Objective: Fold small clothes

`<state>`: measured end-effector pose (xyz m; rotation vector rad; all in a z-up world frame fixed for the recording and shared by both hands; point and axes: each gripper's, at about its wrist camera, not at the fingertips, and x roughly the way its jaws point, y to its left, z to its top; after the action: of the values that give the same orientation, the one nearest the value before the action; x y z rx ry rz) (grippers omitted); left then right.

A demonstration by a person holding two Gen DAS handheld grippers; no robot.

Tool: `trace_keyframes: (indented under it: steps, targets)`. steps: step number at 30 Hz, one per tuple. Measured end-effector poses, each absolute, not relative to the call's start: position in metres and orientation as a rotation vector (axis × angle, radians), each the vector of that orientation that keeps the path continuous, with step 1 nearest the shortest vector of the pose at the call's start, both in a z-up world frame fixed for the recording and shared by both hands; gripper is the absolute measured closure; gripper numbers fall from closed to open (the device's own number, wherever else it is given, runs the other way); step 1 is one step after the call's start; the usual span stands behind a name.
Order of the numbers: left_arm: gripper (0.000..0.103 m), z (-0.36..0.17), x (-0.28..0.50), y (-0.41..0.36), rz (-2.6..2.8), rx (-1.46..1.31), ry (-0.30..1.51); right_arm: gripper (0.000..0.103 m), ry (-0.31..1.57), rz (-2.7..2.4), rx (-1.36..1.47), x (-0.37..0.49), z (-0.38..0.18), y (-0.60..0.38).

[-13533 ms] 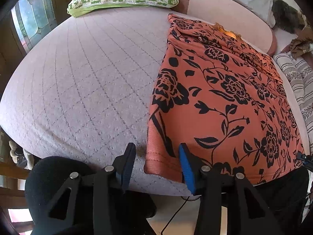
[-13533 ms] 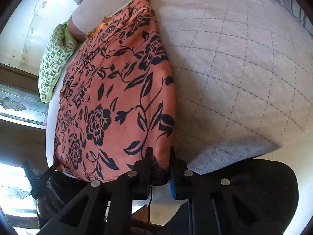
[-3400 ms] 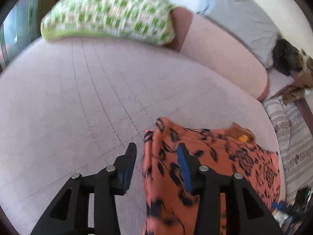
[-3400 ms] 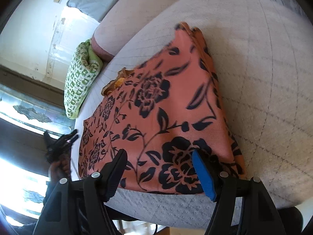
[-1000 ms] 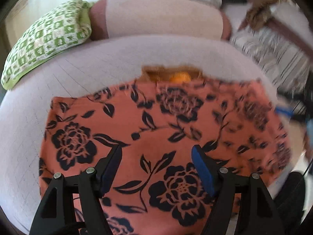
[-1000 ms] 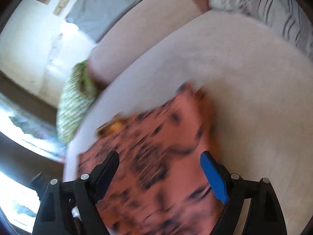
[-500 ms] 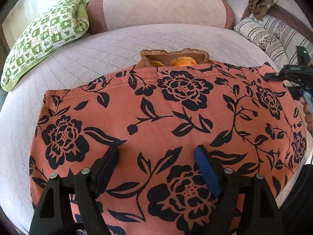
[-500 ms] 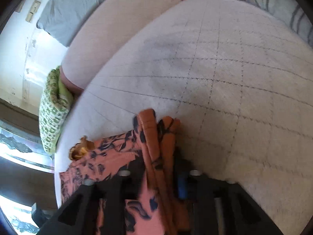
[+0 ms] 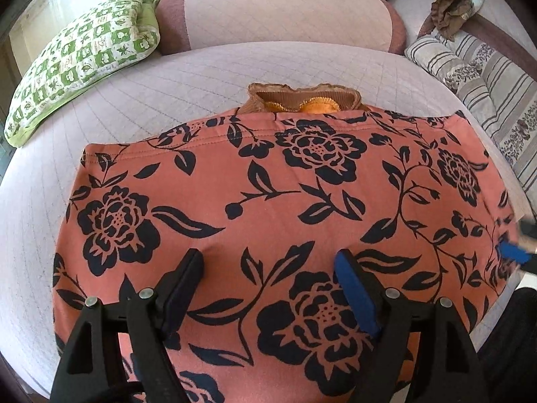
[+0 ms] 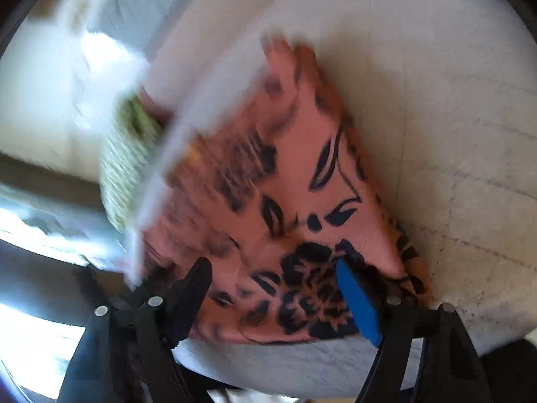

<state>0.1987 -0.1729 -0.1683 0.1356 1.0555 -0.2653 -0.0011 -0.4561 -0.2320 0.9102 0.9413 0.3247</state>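
Note:
An orange garment with black flowers (image 9: 285, 184) lies folded flat across the quilted bed (image 9: 167, 84). A brown and yellow waistband (image 9: 302, 100) pokes out from under its far hem. My left gripper (image 9: 268, 258) hovers open over the garment's near half, with nothing pinched between its fingers. In the blurred right wrist view the garment (image 10: 302, 168) runs away from me. My right gripper (image 10: 272, 268) is over its near corner with its jaws opening; the cloth lies under them, not clamped. Its blue pad (image 9: 513, 252) shows at the garment's right edge.
A green checked pillow (image 9: 84, 60) lies at the back left and a pink bolster (image 9: 285, 13) along the back. Striped cushions (image 9: 486, 67) and a crumpled brown cloth (image 9: 456, 0) are on the right. Bare quilt (image 10: 453, 134) stretches right of the garment.
Half a second ago the right gripper was narrowed on the garment's folded edge; now its jaws are wide and it has swung to the near corner. The left gripper has stayed put.

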Motion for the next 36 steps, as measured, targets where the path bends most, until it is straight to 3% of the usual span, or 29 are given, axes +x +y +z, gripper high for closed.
trace_keyframes:
  steps: [4,10,20,22,23,24,28,30,33,36]
  targets:
    - [0.022,-0.158,0.195,-0.164,-0.245,0.074,1.055,0.019,0.827,0.308,0.907,-0.032,-0.200,-0.460]
    - [0.022,-0.152,0.187,-0.168,-0.263,0.054,1.015,0.019,0.949,0.194,1.080,-0.058,-0.249,-0.460]
    - [0.022,-0.150,0.181,-0.172,-0.245,0.068,0.981,0.019,0.826,0.083,1.193,-0.046,-0.260,-0.481]
    - [0.022,-0.145,0.179,-0.177,-0.249,0.085,0.943,0.027,0.803,0.101,1.173,-0.046,-0.257,-0.482]
    - [0.022,-0.150,0.180,-0.181,-0.251,0.113,0.954,0.044,0.786,0.123,1.167,-0.045,-0.254,-0.478]
    - [0.022,-0.161,0.182,-0.188,-0.244,0.160,0.995,0.047,0.784,0.124,1.134,-0.043,-0.250,-0.474]
    - [0.020,-0.169,0.182,-0.189,-0.226,0.162,1.014,0.047,0.829,0.103,1.107,-0.039,-0.253,-0.471]
    - [0.020,-0.153,0.179,-0.185,-0.249,0.107,0.980,0.032,0.817,0.079,1.121,-0.041,-0.252,-0.471]
    - [0.020,-0.138,0.170,-0.187,-0.260,0.135,0.886,0.028,0.796,0.067,1.115,-0.040,-0.250,-0.471]
    - [0.019,-0.172,0.177,-0.197,-0.266,0.220,1.055,0.027,0.812,0.070,1.115,-0.030,-0.256,-0.469]
